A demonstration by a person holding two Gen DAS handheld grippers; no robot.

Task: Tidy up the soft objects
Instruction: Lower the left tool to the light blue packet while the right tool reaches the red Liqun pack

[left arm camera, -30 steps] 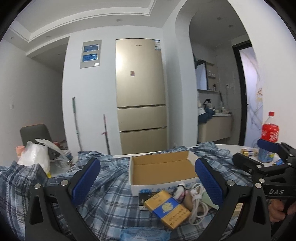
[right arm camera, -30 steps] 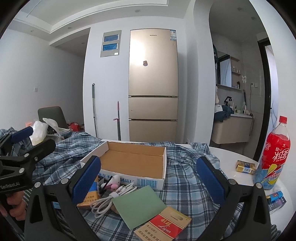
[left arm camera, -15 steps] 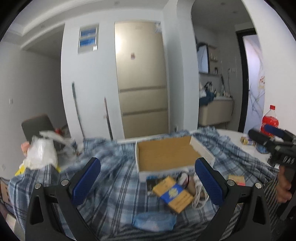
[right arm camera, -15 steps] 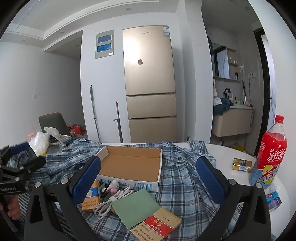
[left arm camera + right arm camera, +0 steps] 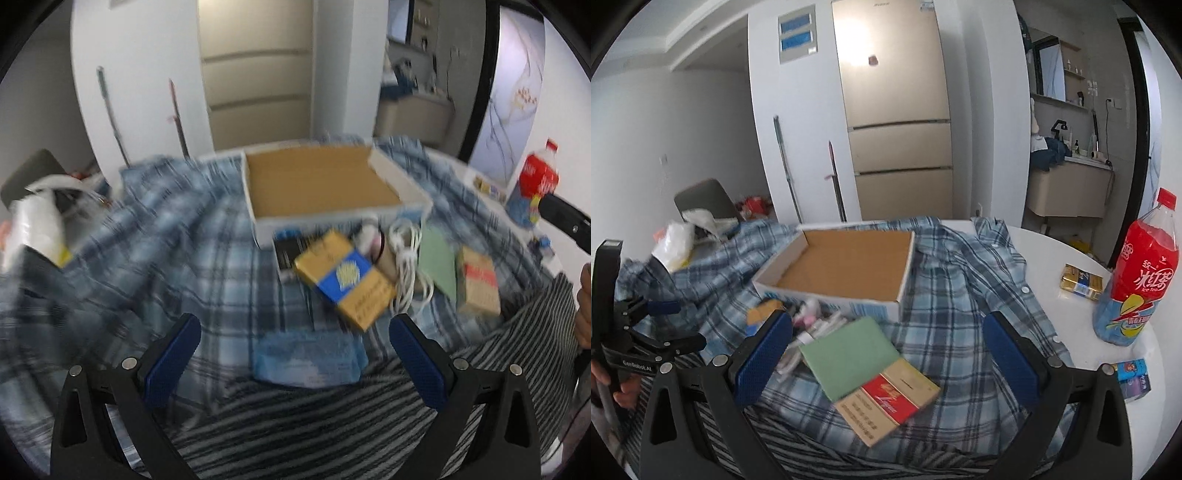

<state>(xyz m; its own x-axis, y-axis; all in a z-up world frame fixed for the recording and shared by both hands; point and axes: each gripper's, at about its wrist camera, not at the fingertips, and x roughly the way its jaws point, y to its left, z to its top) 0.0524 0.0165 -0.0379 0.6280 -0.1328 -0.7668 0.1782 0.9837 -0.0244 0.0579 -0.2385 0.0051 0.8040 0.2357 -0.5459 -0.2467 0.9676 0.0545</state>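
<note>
— What state is your left gripper [image 5: 295,354] in?
— I hold it with jaws spread wide, blue pads [image 5: 173,354] facing each other, nothing between them. Seen from my right gripper, it sits off to the left, my hand [image 5: 622,387] wrapped around its handle.

— And your right gripper [image 5: 888,356]?
— Likewise spread wide and empty. From my left gripper it shows at the far right edge, with my fingers [image 5: 583,306] just below it.

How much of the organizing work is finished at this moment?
Nothing looks done: the open cardboard box is empty. Both the left gripper and right gripper are open, holding nothing. The blue plaid shirt and light blue pouch lie unsorted.
</note>
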